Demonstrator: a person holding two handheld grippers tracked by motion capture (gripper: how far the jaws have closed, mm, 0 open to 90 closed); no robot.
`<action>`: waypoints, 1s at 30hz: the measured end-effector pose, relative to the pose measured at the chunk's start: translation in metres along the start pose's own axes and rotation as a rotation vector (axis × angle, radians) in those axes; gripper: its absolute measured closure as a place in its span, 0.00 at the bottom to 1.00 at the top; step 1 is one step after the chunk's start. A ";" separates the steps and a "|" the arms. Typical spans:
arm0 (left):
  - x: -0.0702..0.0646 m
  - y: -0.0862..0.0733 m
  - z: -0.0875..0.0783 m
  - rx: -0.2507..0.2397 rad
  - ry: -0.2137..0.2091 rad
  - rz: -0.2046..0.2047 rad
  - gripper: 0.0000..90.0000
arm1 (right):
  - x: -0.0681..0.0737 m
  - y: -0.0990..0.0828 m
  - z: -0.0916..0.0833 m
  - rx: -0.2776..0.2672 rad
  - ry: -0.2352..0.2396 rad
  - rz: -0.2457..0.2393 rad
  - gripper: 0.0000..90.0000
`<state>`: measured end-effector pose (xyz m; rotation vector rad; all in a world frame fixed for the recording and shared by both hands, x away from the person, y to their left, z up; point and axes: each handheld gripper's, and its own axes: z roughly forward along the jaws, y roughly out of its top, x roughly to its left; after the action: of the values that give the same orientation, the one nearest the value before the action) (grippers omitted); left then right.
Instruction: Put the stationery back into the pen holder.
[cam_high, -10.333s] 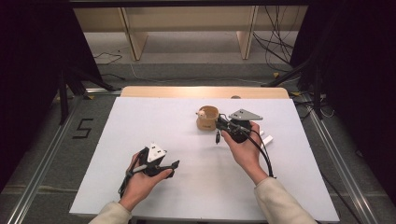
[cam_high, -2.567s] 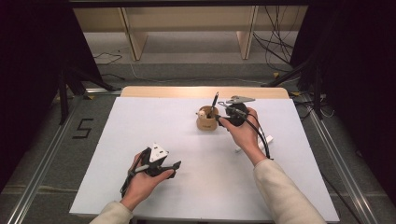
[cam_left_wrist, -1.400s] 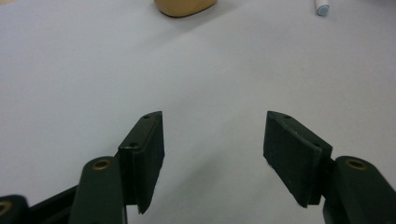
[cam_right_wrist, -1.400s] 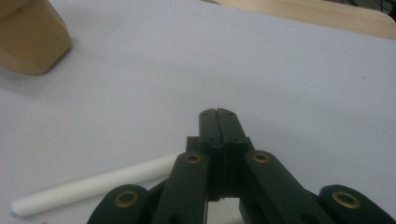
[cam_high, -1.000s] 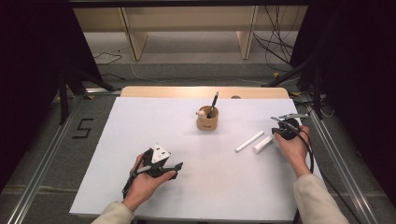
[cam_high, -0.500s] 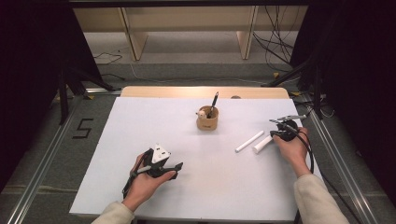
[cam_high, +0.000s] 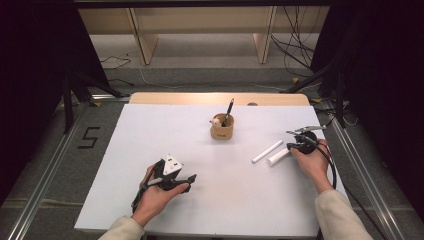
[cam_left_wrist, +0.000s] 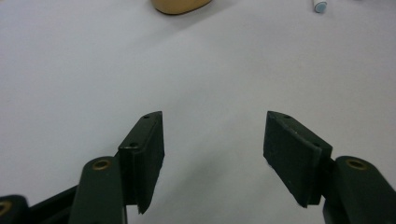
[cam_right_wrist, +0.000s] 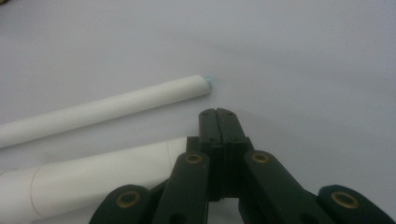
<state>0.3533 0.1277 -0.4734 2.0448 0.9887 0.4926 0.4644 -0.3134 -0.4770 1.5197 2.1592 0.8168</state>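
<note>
Two white sticks lie on the right side of the table (cam_high: 125, 150), and going left to right the scene starts with the left gripper (cam_high: 172, 176) at the near left, its jaws standing apart over bare tabletop with nothing between them. At the middle far side stands a tan cup (cam_high: 222, 131) with a dark pen (cam_high: 228, 111) upright in it. Right of that lie the thin stick (cam_high: 267, 151) and, just beside it, the thick stick (cam_high: 278, 157), both slanting toward the far right. The right gripper (cam_high: 294, 145) sits at the thick stick's far end, jaws pressed together and empty. Both sticks look light, stiff, smooth and prone to roll; gripping across the mid-length seems safest.
</note>
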 end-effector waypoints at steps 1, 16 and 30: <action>0.000 0.000 0.000 0.000 0.001 0.000 0.42 | 0.002 -0.001 -0.001 0.000 0.005 -0.006 1.00; -0.003 0.000 0.001 0.003 -0.007 0.013 0.42 | 0.035 -0.012 -0.006 -0.015 0.086 -0.065 1.00; -0.010 0.001 0.003 0.014 -0.033 0.033 0.42 | 0.062 -0.016 -0.006 -0.017 0.157 -0.095 1.00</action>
<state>0.3498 0.1184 -0.4747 2.0776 0.9425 0.4685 0.4276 -0.2611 -0.4814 1.3747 2.3102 0.9470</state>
